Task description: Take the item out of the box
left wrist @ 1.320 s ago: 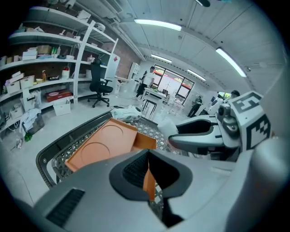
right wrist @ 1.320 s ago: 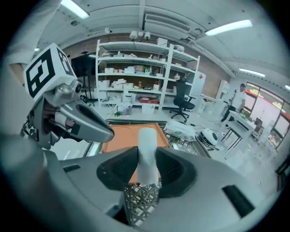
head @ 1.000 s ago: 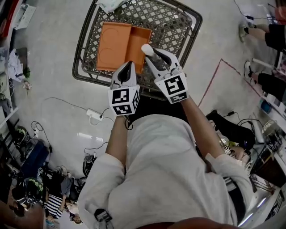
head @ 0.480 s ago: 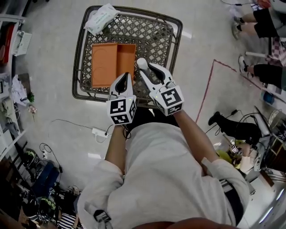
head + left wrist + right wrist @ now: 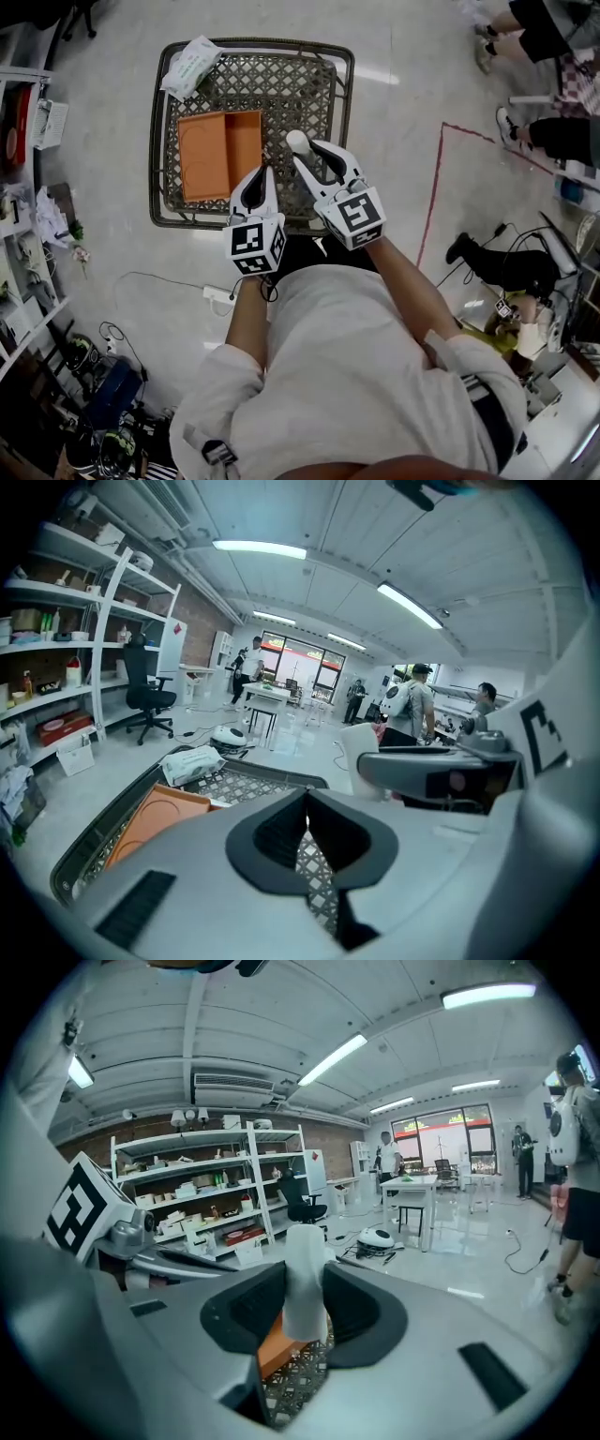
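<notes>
One white item (image 5: 297, 142), one orange box (image 5: 220, 155), perhaps one packet (image 5: 190, 66), one basket (image 5: 281, 84).

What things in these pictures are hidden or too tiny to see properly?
- The white item: in the right gripper view its bottom end sits behind the jaws of the right gripper, which are clamped on it. In the head view it is too small to name.
- The orange box: in the head view the left gripper covers its near corner.
- The white packet: in the head view its print is too small to read.
</notes>
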Action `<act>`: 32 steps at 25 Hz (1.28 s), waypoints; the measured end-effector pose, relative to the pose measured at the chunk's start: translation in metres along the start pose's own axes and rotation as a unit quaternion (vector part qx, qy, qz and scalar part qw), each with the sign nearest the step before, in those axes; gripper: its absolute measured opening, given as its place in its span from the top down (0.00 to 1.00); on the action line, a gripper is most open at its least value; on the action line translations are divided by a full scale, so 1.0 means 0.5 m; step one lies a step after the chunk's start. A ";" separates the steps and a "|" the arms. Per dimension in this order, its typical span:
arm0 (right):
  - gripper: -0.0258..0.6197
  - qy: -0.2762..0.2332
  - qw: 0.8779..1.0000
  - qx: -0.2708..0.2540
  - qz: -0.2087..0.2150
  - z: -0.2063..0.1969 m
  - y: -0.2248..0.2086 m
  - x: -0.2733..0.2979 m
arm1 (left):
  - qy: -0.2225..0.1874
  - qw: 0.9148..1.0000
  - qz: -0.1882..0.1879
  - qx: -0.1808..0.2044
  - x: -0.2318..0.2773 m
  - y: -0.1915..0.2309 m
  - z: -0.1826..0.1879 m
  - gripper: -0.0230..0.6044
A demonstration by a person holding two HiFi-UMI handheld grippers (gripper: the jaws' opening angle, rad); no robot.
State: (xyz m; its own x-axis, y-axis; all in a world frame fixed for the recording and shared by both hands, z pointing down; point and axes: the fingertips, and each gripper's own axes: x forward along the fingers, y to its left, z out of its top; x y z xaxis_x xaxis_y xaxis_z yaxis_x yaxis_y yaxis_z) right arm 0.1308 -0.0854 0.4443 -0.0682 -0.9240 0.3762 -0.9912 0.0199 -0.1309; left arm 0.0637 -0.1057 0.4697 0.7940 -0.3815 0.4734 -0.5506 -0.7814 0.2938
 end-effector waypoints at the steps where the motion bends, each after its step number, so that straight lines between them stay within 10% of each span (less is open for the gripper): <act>1: 0.77 -0.002 1.000 -0.003 -0.002 0.005 -0.003 -0.009 | -0.005 1.000 0.001 0.004 -0.003 -0.009 0.006 0.95; 32: 0.77 -0.141 0.988 -0.055 0.030 0.172 -0.040 -0.255 | -0.164 0.980 0.081 0.081 -0.134 -0.224 0.190 0.95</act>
State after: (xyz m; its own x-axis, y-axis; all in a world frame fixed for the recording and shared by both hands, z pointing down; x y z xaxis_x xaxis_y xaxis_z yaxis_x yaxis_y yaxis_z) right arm 0.1691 -0.0006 0.3198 -0.1080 -0.9893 0.0977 -0.9937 0.1046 -0.0392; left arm 0.0964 -0.0396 0.3262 0.7544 -0.6241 0.2035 -0.6491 -0.7554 0.0896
